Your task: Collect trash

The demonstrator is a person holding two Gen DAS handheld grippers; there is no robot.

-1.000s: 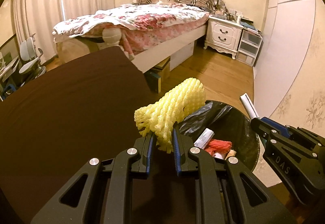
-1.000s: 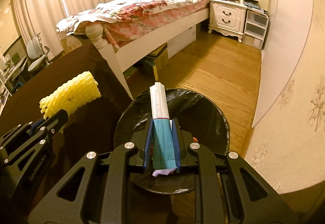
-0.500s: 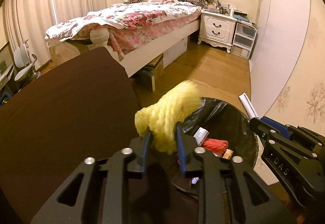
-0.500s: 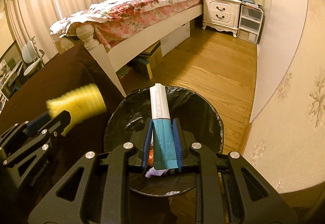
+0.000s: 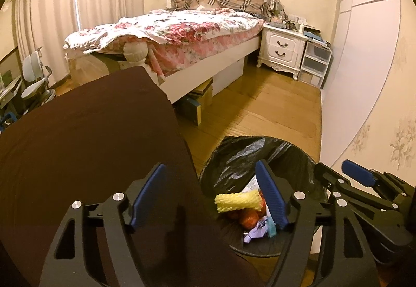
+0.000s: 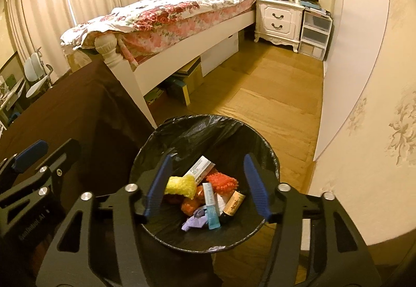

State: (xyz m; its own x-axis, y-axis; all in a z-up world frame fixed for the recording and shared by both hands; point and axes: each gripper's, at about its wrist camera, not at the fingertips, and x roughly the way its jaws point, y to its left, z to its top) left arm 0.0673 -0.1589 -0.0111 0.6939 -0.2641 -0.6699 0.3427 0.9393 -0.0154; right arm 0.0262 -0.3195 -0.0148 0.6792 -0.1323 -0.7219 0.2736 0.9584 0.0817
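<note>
A black-lined trash bin [image 6: 262, 144] stands on the wood floor beside a dark brown table [image 5: 85, 141]. Inside lie a yellow foam net [image 6: 180, 185], a blue and white tube [image 6: 211, 205], an orange net [image 6: 222, 180], a white box and other scraps. In the left wrist view the yellow net [image 5: 238, 201] lies in the bin [image 5: 234, 157]. My left gripper [image 5: 210, 198] is open and empty at the table's edge by the bin. My right gripper [image 6: 208, 188] is open and empty right above the bin.
A bed [image 5: 176, 34] with a floral cover stands beyond the table. A white nightstand [image 5: 282, 49] and plastic drawers [image 5: 313, 63] are at the far right wall. Boxes [image 5: 197, 102] lie under the bed. Wall panels run along the right.
Both grippers opened. The yellow foam net dropped from the left gripper into the bin, and the blue and white tube dropped from the right gripper into the bin.
</note>
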